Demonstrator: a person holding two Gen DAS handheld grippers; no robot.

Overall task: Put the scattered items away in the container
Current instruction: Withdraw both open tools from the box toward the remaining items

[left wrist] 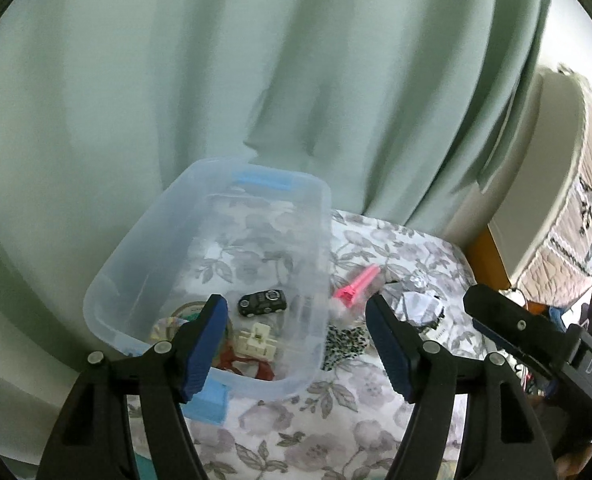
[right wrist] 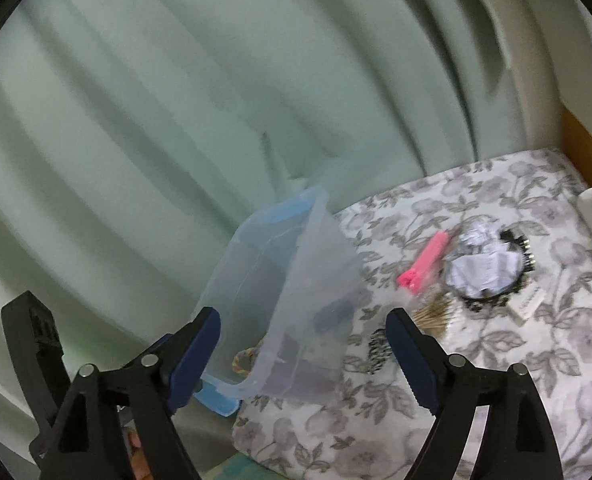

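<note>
Translucent plastic container (left wrist: 168, 248) on the floral bed (left wrist: 336, 432) already holds a black toy car (left wrist: 263, 302), a cream block (left wrist: 257, 340) and other bits. A pink clip (left wrist: 354, 286), crumpled paper (left wrist: 420, 306) and leopard-print cloth (left wrist: 346, 344) remain outside. Both pairs of fingers stand spread and empty: left gripper (left wrist: 296, 350) frames the container's near corner, and the clip lies just beyond its right finger; right gripper (right wrist: 304, 364) straddles the container's side.
</note>
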